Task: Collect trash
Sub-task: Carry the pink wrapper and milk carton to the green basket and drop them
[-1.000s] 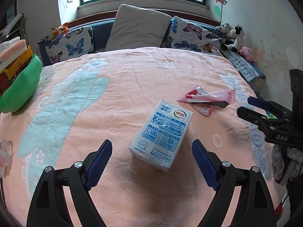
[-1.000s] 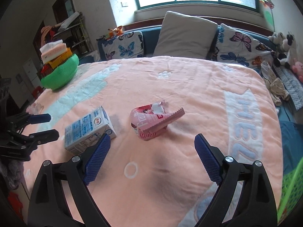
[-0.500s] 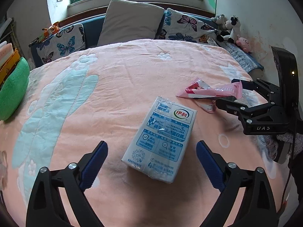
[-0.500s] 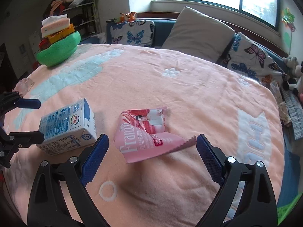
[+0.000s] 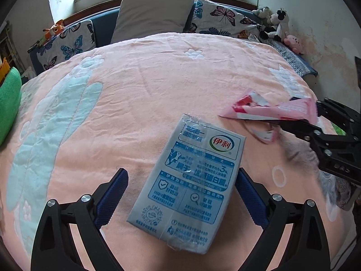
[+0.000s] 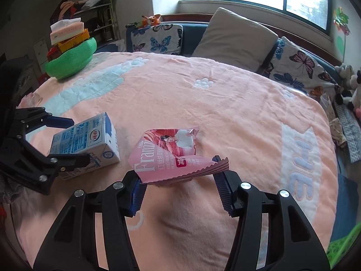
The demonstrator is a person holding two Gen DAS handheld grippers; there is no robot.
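Milk carton: we found the blue-and-white rectangular cardboard milk carton (image 5: pixel 189 185) lying flat on the peach fleece blanket (image 5: pixel 140 85), and we take it as our landmark.
Wrapper: the crumpled pink foil snack wrapper (image 6: pixel 173 155) lay just beside the carton, on the side away from the green plush cushion (image 6: pixel 72 58).
Left gripper: our left gripper (image 5: pixel 180 194) straddled the carton's near half with jaws spread wide. One pad looked close against the carton's edge; the other stood clear of it, so nothing was gripped.
Right gripper: our right gripper (image 6: pixel 180 180) had its jaws closing around the wrapper's serrated near edge, which sat between the pads. The pads seemed to meet it at both ends.
Step in hand: we judged this the pickup of two pieces of trash at once, each hand on its own piece.
Next move: the left jaws probably needed to close squarely across the carton's width, and the right to finish pinching before either lifted.
Bin: we saw no clear bin. A green mesh thing (image 6: pixel 343 248) showed far from the carton.
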